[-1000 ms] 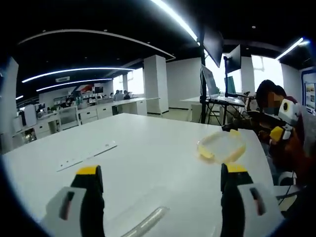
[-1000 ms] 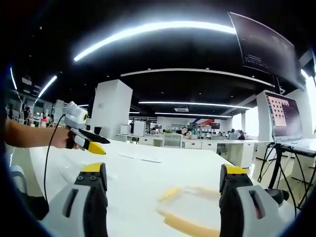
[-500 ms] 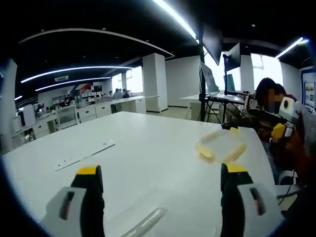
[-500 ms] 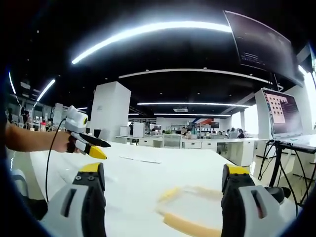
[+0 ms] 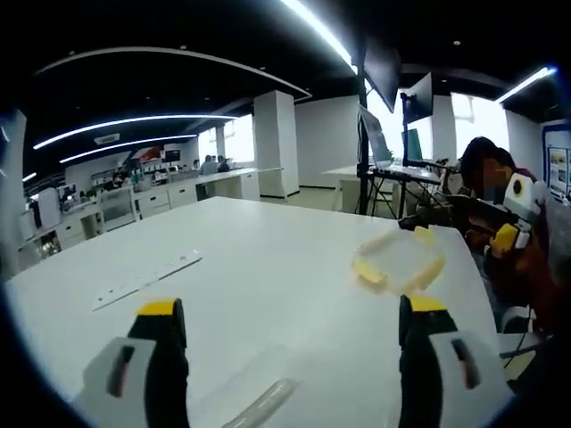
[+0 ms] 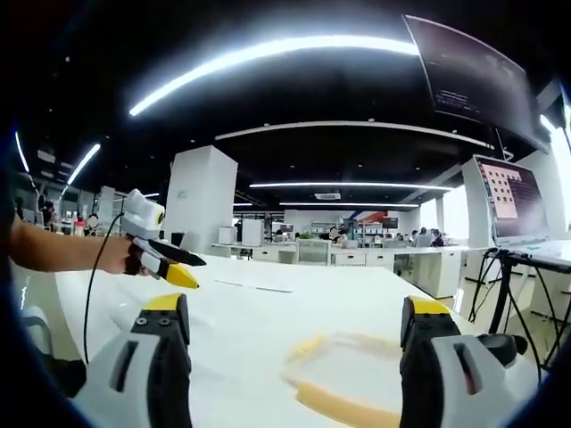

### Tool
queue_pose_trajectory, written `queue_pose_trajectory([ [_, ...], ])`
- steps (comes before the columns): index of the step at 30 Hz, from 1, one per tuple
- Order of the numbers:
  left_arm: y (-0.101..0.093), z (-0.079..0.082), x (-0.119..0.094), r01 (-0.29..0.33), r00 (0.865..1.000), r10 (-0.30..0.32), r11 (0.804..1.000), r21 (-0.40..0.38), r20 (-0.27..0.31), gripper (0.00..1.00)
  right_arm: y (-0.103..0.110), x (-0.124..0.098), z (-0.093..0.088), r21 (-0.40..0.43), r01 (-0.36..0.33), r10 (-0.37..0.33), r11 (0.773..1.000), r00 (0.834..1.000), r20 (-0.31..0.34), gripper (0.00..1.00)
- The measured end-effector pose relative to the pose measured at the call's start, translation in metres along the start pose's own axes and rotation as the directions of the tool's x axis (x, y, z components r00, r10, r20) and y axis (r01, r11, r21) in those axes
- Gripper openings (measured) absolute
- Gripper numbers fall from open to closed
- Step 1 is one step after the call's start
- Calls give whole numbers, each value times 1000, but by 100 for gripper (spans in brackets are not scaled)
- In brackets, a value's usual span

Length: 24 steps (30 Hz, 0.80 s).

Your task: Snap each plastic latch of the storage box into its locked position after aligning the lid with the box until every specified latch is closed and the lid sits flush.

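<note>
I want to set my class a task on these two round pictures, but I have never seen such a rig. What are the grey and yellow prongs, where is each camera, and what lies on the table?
A person holds a two-jaw gripper in each hand, with a fisheye camera riding on each. The prongs at the bottom are that gripper's own jaws. The left gripper and the right gripper are both open and hold nothing. On the white table lies a clear storage box with yellow latches, also seen up close in the right gripper view. A flat white strip lies further off.

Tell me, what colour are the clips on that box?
Yellow. The clips sit on a see-through box on the white table, clearest in the left gripper view.
</note>
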<state>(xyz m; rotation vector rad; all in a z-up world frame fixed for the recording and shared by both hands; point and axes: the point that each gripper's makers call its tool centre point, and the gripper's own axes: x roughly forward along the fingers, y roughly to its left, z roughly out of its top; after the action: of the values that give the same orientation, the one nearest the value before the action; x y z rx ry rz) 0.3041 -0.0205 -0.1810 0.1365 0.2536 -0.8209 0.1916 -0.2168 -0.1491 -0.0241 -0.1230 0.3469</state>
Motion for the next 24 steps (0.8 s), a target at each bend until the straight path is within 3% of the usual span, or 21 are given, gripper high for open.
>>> queue_pose_trajectory([
  [10, -6, 2, 19, 30, 999, -30, 999, 17, -18, 100, -6, -2, -1, 1, 6, -6, 1000, 1000, -2, 100],
  [24, -10, 11, 29, 56, 998, -53, 995, 81, -40, 100, -12, -1, -6, 7, 13, -13, 1000, 1000, -14, 100],
])
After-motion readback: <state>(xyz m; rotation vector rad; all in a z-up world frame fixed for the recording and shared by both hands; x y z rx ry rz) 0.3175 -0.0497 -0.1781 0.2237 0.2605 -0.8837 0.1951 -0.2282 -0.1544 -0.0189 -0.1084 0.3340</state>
